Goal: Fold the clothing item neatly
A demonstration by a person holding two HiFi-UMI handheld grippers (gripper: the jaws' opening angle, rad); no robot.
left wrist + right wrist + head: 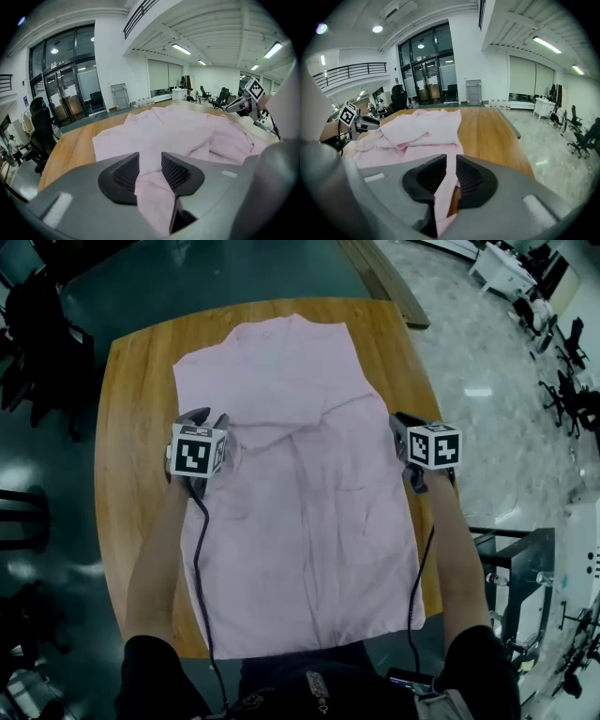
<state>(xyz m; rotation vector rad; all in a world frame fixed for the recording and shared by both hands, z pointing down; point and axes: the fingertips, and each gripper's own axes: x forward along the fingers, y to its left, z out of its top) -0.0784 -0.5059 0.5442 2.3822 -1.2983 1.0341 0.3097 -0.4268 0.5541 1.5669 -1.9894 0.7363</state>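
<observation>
While the pink shirt (300, 531) lies spread over the wooden table (131, 437), collar toward the far edge and hem reaching the near edge by the person, both grippers have hold of it.

The left gripper (150, 166) sits on the shirt's left side, about level with the chest. Its jaws stand partly apart with a thick fold of pink cloth bunched between the ribbed pads, which press on it from both sides. The right gripper (451, 174) is at the shirt's right edge, roughly level with the left one. Its jaws are almost together, pinching a thin strip of the fabric that hangs down from the gap.

Between the two grippers a rumpled ridge of cloth runs across the chest, where the right part of the shirt is doubled inward. The lower half lies fairly flat and smooth.

Bare wood shows to the left, to the right and beyond the collar. A black cable (199, 559) trails from each gripper back along the person's forearms. Off to the far right, office chairs (562, 381) stand on a pale floor, well apart from the table.
</observation>
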